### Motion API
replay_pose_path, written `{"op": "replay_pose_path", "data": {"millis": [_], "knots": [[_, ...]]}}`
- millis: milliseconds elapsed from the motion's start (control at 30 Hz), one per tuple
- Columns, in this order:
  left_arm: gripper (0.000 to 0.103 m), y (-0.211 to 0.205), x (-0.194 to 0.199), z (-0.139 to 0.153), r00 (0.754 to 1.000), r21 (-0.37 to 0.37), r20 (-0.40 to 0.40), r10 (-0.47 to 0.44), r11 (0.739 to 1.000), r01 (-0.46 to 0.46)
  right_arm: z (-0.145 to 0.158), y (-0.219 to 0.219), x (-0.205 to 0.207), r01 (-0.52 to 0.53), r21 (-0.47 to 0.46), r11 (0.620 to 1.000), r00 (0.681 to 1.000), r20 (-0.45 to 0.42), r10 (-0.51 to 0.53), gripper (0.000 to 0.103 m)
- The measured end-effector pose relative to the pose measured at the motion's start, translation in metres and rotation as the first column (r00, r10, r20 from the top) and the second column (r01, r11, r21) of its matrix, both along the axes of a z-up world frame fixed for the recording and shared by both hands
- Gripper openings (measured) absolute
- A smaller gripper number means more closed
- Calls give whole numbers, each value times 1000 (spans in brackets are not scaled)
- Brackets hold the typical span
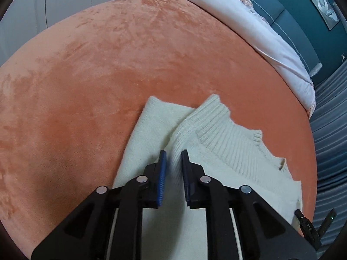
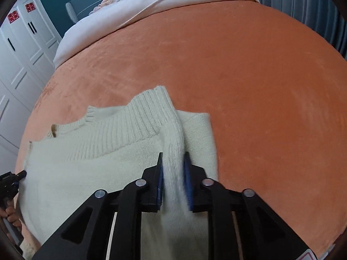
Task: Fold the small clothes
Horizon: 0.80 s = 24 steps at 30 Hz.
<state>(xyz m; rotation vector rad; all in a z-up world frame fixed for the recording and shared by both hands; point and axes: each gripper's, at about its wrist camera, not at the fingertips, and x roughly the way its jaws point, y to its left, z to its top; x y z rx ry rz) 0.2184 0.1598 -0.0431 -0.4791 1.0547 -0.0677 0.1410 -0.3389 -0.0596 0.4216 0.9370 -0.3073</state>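
Observation:
A cream knit sweater (image 1: 219, 151) with a ribbed hem lies on the orange velvet bed cover (image 1: 108, 75). In the left wrist view my left gripper (image 1: 174, 155) has its blue pads close on either side of a raised fold of the sweater. In the right wrist view my right gripper (image 2: 173, 158) is shut on a bunched ridge of the same sweater (image 2: 97, 151) near the ribbed hem. The other gripper shows at the far edge of each view: the right one (image 1: 312, 227) and the left one (image 2: 10, 179).
A white duvet (image 2: 151, 6) lies bunched at the head of the bed, with a teal headboard (image 1: 282, 4) behind it. White wardrobe doors (image 2: 19, 49) stand to one side and grey curtains (image 1: 331, 119) to the other. The orange cover (image 2: 260, 86) spreads wide beyond the sweater.

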Motion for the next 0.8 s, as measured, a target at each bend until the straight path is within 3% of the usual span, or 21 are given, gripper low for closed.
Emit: {"op": "replay_pose_path", "data": {"millis": [67,100,133,200,300,367,400,467,600,633,667,700,767,800], "knots": [[63,16,-29,14,998,-43,50,46,998,-44,20,8,-27,19,5,1000,997,68,-20,46],[68,23,-47,19,995,-49,68,78,996,-75,28,13,-46,25,15,1000,994,103,-26,58],[73,31,-67,19,992,-56,76,102,994,-98,31,14,-63,29,25,999,992,120,-31,62],[77,45,-105,9,989,-92,37,146,986,-142,29,21,-100,29,82,996,992,117,-38,64],[80,60,-150,-20,972,-200,-70,225,951,-235,12,21,-151,53,234,971,996,63,-70,64],[80,60,-166,-34,966,-251,-93,243,933,-258,-4,26,-172,74,305,950,995,35,-89,64],[80,56,-165,-35,965,-241,-85,247,935,-260,-11,27,-176,79,323,943,995,25,-92,64],[90,45,-155,-30,972,-211,-51,231,948,-237,-19,26,-172,95,351,932,994,16,-107,65],[90,35,-118,-34,966,-211,-70,249,943,-258,-30,14,-143,140,436,889,981,61,-185,69],[81,36,-113,-35,962,-202,-78,261,941,-271,-34,10,-135,161,466,870,977,52,-209,67],[49,35,-108,-33,968,-218,-67,242,943,-251,-37,7,-130,179,491,853,971,50,-233,61],[35,36,-105,-32,975,-229,-79,208,948,-221,-38,5,-126,185,514,838,967,55,-247,31],[14,41,-108,-26,976,-260,-95,198,941,-217,-27,8,-118,167,534,829,966,81,-246,16],[10,44,-112,-20,977,-272,-90,193,939,-210,-16,9,-120,134,523,842,965,123,-230,11]]}}
